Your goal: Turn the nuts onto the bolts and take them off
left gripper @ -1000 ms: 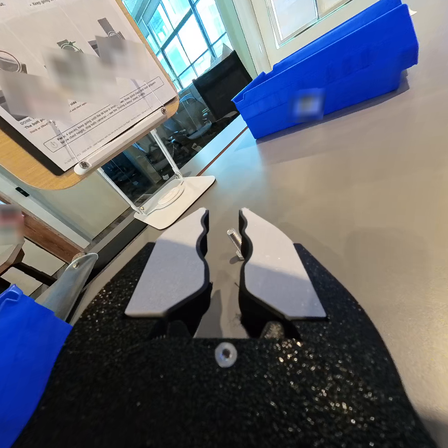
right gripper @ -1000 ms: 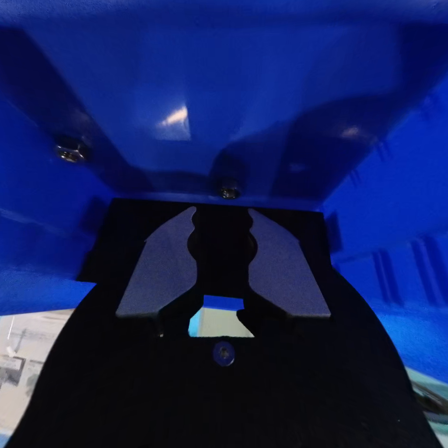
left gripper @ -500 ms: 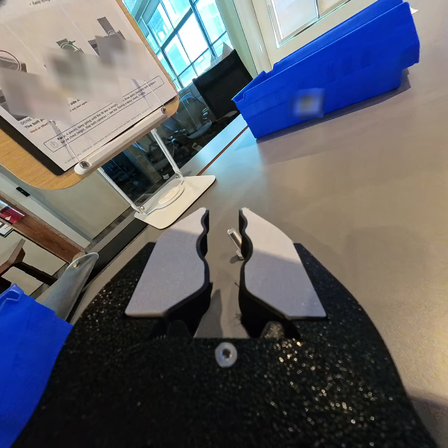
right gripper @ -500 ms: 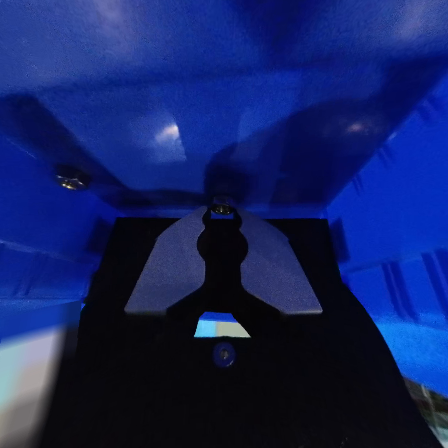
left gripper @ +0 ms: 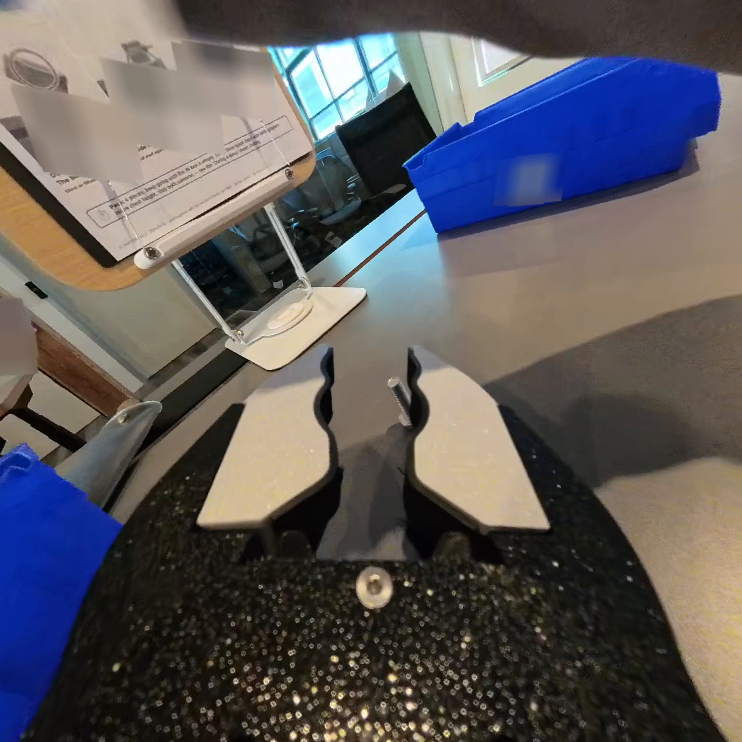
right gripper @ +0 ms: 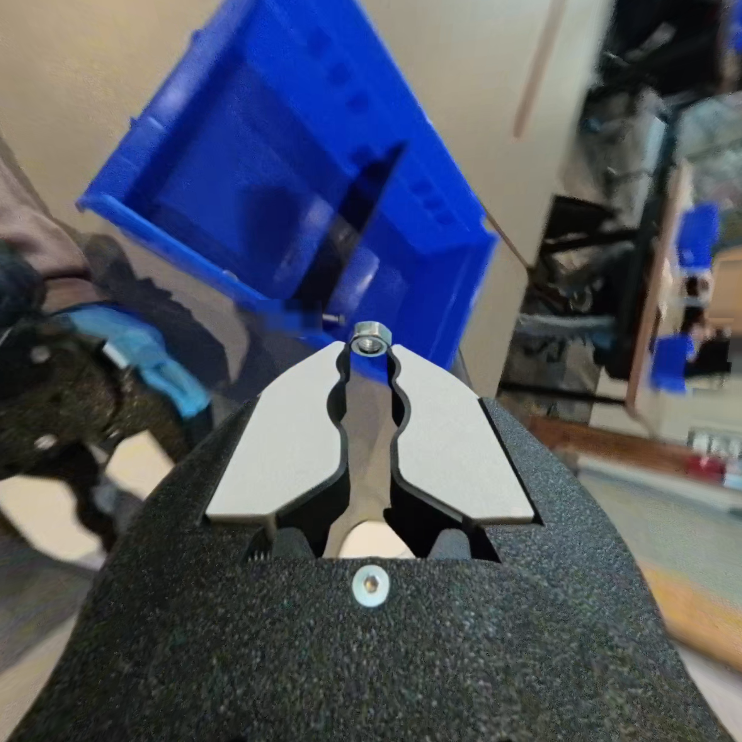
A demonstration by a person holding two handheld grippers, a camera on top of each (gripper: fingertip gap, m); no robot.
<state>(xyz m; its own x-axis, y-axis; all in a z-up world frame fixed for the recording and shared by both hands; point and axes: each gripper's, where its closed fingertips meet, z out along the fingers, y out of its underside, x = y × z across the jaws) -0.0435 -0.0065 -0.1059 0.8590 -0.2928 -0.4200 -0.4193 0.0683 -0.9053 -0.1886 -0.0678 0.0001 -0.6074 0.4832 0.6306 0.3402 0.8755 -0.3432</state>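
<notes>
nut [right gripper: 369, 339] pinched in right claw [right gripper: 368, 348] above blue bin [right gripper: 281, 168].

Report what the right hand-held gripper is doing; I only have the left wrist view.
Observer: The right hand-held gripper is shut on a nut, pinched at the very fingertips.
Operator: Give me the nut's orientation.
Observer: Its threaded hole faces the right wrist camera, in line with the fingers.
Operator: Say where it sits relative to the bin.
Observer: It appears clear of the blue bin, which lies beyond it with its open side toward the camera.
</notes>
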